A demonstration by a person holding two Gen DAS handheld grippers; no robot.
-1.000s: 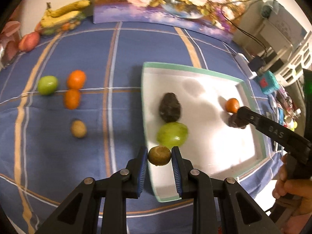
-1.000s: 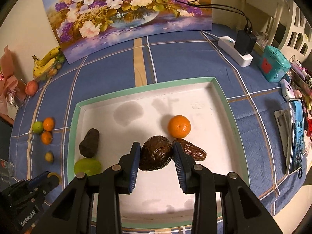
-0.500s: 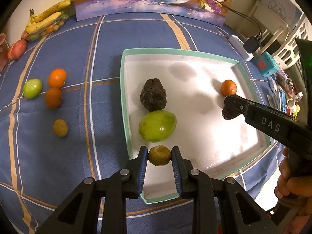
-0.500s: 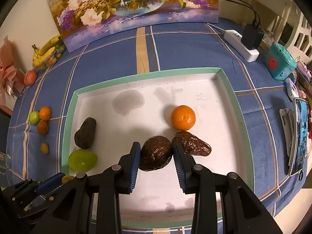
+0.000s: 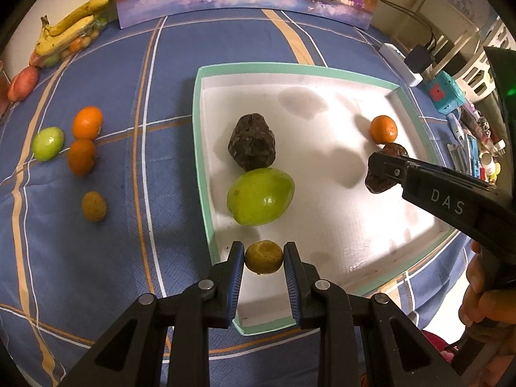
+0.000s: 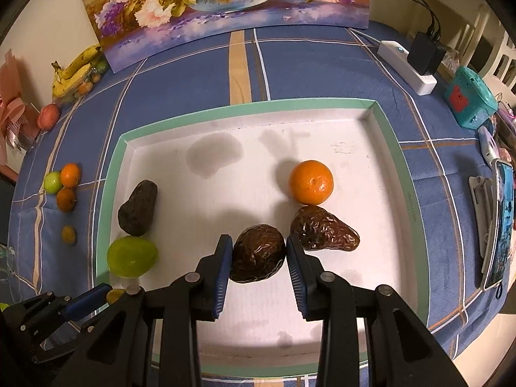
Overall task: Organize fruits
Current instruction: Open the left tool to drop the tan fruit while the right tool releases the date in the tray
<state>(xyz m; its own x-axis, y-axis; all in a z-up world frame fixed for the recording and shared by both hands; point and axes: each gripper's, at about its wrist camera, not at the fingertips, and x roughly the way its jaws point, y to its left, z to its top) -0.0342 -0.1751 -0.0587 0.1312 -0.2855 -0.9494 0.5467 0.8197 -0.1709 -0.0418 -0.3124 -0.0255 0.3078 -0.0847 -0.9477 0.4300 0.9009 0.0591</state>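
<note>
Both grippers are carrying fruit over the tray [image 6: 391,148], so the step in hand looks like placing. The left gripper [image 5: 263,256] is pinching a small, dull olive-brown round fruit [image 5: 263,257] between its blue ribbed jaws, low in the left wrist frame, just inside the tray's near left corner. The right gripper [image 6: 259,253] is clamping a dark brown avocado [image 6: 258,253] with glossy, wrinkled skin, at lower centre of the right wrist frame.

The next move probably calls for lowering each fruit to the white tray floor and releasing without letting it roll. The round one would roll easily; the pear-shaped avocado should settle on its side.

The tray is a shallow rectangular box with a mint-green rim and a matte white floor bearing faint stains. Already lying in it:
- a smooth, shiny green fruit [image 5: 260,196], touching a matte, rough black avocado [image 5: 252,145] just above it in the left wrist frame;
- a bright orange [image 6: 310,182] with pitted peel, touching a second wrinkled brown avocado [image 6: 324,229] right of centre in the right wrist frame.

Outside, at the left of the left wrist frame, two small oranges [image 5: 87,122], a green fruit [image 5: 47,143] and another olive-brown fruit [image 5: 94,206] are resting on the blue checked cloth [image 5: 106,258] covering the worktop, seemingly awaiting transfer.
</note>
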